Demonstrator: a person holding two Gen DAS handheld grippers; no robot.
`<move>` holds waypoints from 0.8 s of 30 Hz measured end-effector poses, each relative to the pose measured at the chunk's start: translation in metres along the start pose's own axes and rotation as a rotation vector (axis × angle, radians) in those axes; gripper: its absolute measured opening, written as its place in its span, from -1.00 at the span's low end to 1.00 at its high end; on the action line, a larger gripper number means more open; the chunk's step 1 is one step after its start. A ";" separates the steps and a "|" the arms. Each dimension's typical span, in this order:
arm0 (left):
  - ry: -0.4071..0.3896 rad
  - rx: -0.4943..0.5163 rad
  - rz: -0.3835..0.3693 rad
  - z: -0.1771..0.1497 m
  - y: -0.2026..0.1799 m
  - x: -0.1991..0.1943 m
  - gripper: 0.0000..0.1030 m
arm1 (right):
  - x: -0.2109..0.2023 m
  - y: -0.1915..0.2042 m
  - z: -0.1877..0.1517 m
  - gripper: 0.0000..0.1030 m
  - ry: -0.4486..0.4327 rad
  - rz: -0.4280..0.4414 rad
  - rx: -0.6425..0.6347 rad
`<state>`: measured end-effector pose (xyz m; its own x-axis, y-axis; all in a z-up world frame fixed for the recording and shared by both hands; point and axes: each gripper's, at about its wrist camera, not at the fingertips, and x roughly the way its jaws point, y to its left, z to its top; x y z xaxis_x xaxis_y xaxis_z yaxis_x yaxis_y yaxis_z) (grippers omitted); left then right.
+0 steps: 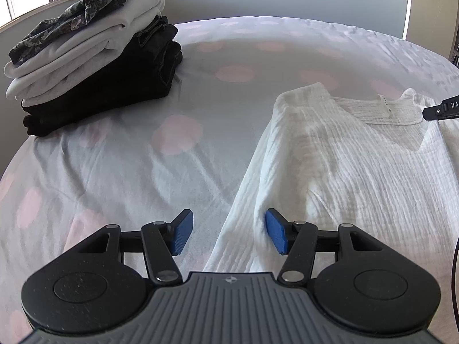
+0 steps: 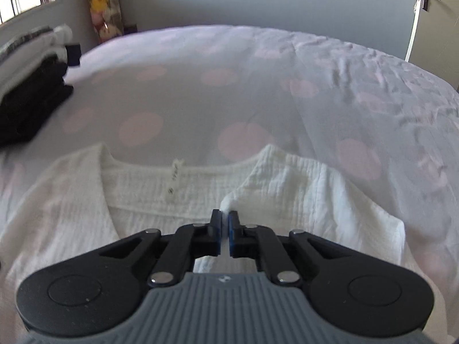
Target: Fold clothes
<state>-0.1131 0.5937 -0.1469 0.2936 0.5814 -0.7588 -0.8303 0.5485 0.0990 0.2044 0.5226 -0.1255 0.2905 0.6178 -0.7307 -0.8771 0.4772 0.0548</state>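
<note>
A white crinkled top (image 1: 358, 154) lies flat on the bed, neckline and label away from me; its left side is folded in over the body. My left gripper (image 1: 229, 229) is open, its jaws on either side of the top's left folded edge near the hem. In the right wrist view the top (image 2: 301, 195) has its right sleeve folded inward. My right gripper (image 2: 225, 223) is shut on the tip of that white sleeve fold, over the chest below the neckline. A bit of the right gripper (image 1: 441, 109) shows at the left view's right edge.
A stack of folded clothes (image 1: 91, 57), black at the bottom, white and camouflage on top, sits at the far left of the bed (image 1: 200, 114), also in the right wrist view (image 2: 28, 86). The bedsheet is grey with pink dots. A window, a toy tube (image 2: 104, 8) and a door (image 2: 424, 14) are behind.
</note>
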 end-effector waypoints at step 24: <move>-0.018 0.059 0.004 0.003 -0.014 -0.011 0.28 | -0.108 -0.089 -0.051 -0.31 -0.017 -0.093 0.074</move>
<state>-0.1032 0.5812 -0.1385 0.2990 0.5944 -0.7465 -0.8025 0.5800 0.1404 0.2317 0.3815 -0.0862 0.3758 0.5790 -0.7236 -0.8158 0.5770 0.0380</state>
